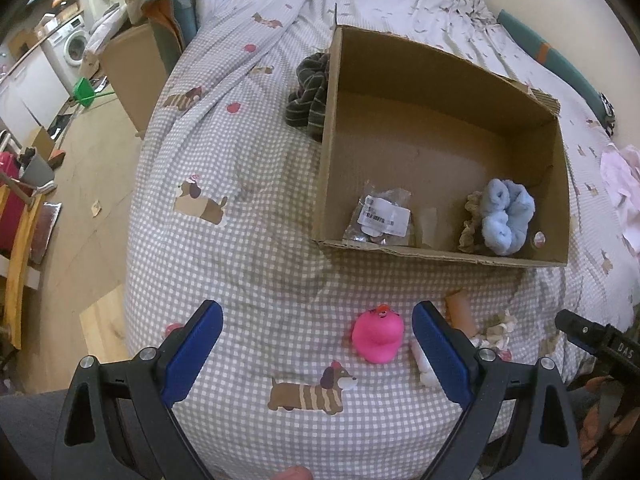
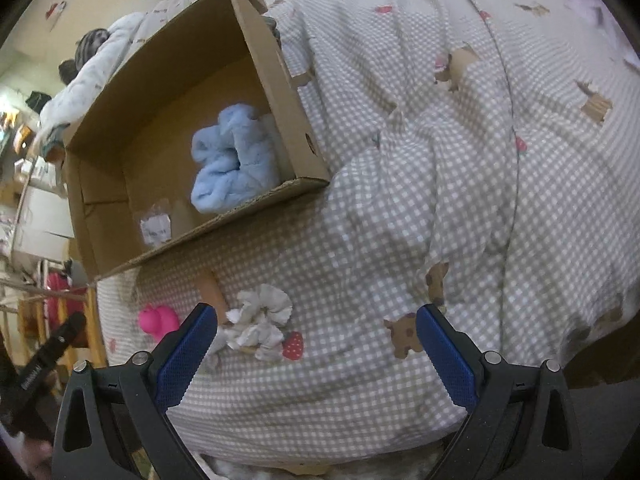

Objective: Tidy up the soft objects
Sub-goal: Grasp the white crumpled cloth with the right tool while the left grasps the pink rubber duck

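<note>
- Bed covered in a grey-and-white checked duvet with dachshund prints (image 1: 248, 264) fills both views; wooden floor and a white washing machine (image 1: 76, 46) at far left of the left wrist view.
- Open brown cardboard box (image 1: 326, 152) sits on the duvet, flaps up.
- Inside box: fluffy light-blue scrunchie (image 1: 506, 216) at the right end, touching a beige frilly scrunchie (image 1: 470, 220); clear plastic packet with a white barcode label (image 1: 380, 216) at the left end.
- Dark striped fabric bundle (image 1: 310, 96) lies outside, against the box's left wall.
- Bright pink soft duck-like toy (image 1: 378, 338) on the duvet in front of the box, between the left gripper (image 1: 318, 338) fingertips in view, not touched.
- Left gripper: jaws spread wide, holding nothing.
- White-grey frilly scrunchie (image 2: 262, 320) on the duvet just beside the right gripper's left finger; small tan cylinder-shaped item (image 2: 212, 290) next to it.
- Right gripper (image 2: 316, 340): jaws spread wide, empty, above the duvet.
</note>
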